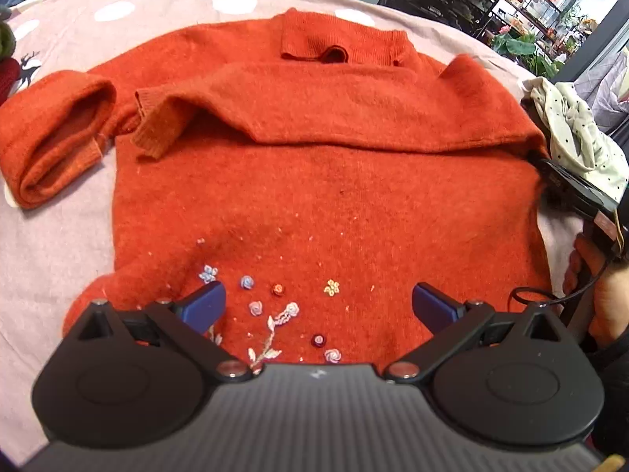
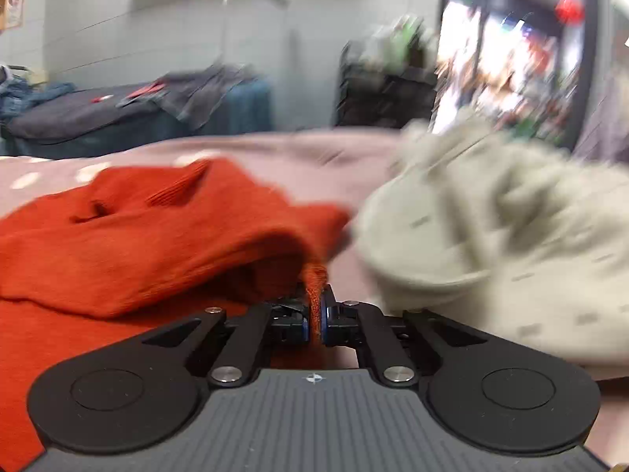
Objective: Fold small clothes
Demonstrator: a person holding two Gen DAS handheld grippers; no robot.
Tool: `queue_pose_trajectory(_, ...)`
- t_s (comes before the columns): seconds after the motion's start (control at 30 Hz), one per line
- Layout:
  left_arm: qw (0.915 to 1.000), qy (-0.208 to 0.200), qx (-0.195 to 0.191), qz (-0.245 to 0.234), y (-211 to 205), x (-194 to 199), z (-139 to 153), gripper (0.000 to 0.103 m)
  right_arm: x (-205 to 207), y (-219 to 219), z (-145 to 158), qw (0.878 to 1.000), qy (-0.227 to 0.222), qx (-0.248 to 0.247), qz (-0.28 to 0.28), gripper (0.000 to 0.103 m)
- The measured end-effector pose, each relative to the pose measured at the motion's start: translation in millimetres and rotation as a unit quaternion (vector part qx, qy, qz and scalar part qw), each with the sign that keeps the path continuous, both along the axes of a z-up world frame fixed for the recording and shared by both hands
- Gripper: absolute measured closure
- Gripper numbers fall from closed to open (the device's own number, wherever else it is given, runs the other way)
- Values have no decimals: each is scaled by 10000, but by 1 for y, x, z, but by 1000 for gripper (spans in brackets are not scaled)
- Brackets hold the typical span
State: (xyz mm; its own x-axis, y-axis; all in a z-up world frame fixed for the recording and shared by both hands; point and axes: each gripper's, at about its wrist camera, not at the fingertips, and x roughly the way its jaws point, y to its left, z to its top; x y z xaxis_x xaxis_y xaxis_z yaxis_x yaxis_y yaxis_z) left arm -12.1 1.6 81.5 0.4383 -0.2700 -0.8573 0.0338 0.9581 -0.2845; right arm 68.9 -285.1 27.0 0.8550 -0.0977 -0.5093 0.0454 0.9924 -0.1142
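Note:
A small orange-red sweater [image 1: 322, 181] lies flat on a pink cloth, collar at the far side and embroidered flowers near its hem. Its right sleeve is folded across the chest; the left sleeve [image 1: 51, 137] lies bunched at the left. My left gripper [image 1: 318, 306] hovers over the hem, open, with nothing between its blue pads. In the right wrist view my right gripper [image 2: 314, 314] is shut on a pinch of the sweater's [image 2: 157, 244] right edge. The same gripper shows at the sweater's right side [image 1: 570, 192] in the left wrist view, held by a hand [image 1: 601, 295].
A pale green dotted garment [image 1: 578, 133] lies in a heap just right of the sweater, also [image 2: 511, 244] close to my right gripper. The pink spotted tablecloth [image 1: 59, 259] covers the table. Dark shelving with plants stands behind at the right.

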Motion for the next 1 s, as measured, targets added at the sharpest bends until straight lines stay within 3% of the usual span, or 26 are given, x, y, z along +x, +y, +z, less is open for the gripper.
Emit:
queue_pose_trajectory(0.1,10000,73,-35,-27,-1,3,-4,0,-8,-4,-6,9993,56,-77,-350,96)
queue_pose_trajectory(0.17,9999,74,-36,-59,-2,4,-6,0,-9,-7,-13,9987,258,-60,-443,89)
queue_pose_trajectory(0.2,9999,72,-33,-71,-3,4,-7,0,-8,-10,-13,9982,447,115,-379,75)
queue_pose_trajectory(0.23,9999,88,-27,-81,-3,4,-9,0,-9,-12,-10,9976,556,352,-224,70)
queue_pose_trajectory(0.27,9999,122,-24,-80,-3,5,-11,0,-14,-13,-3,9974,535,466,-86,61)
queue_pose_trajectory(0.3,9999,157,-28,-64,-2,5,-13,0,-22,-12,6,9979,465,449,65,40)
queue_pose_trajectory(0.33,9998,190,-39,-48,-2,5,-16,0,-29,-10,18,9983,350,369,300,34)
queue_pose_trajectory(0.43,9998,131,-19,-154,-6,3,-17,0,-32,-3,60,9890,77,118,1472,33)
queue_pose_trajectory(0.57,9967,-264,471,-603,-23,-4,-14,0,34,-12,107,9671,560,-494,2433,33)
queue_pose_trajectory(0.63,9947,-369,503,-817,-30,-9,-13,0,83,-20,120,9501,911,-846,2861,18)
queue_pose_trajectory(0.7,9955,-286,375,-823,-34,-12,-15,0,124,-22,120,9255,1429,-1369,3230,19)
queue_pose_trajectory(0.77,9966,-189,212,-776,-36,-13,-16,0,159,-15,109,8985,2049,-1835,3421,35)
queue_pose_trajectory(0.8,9967,-159,175,-777,-37,-14,-16,0,169,-11,100,8899,2172,-2019,3467,48)
queue_pose_trajectory(0.97,9958,-41,355,-846,-35,-19,-17,0,197,8,48,8271,3333,-2019,4050,49)
queue_pose_trajectory(1.0,9956,-4,384,-851,-34,-20,-18,0,199,11,40,8162,3435,-2050,4169,44)
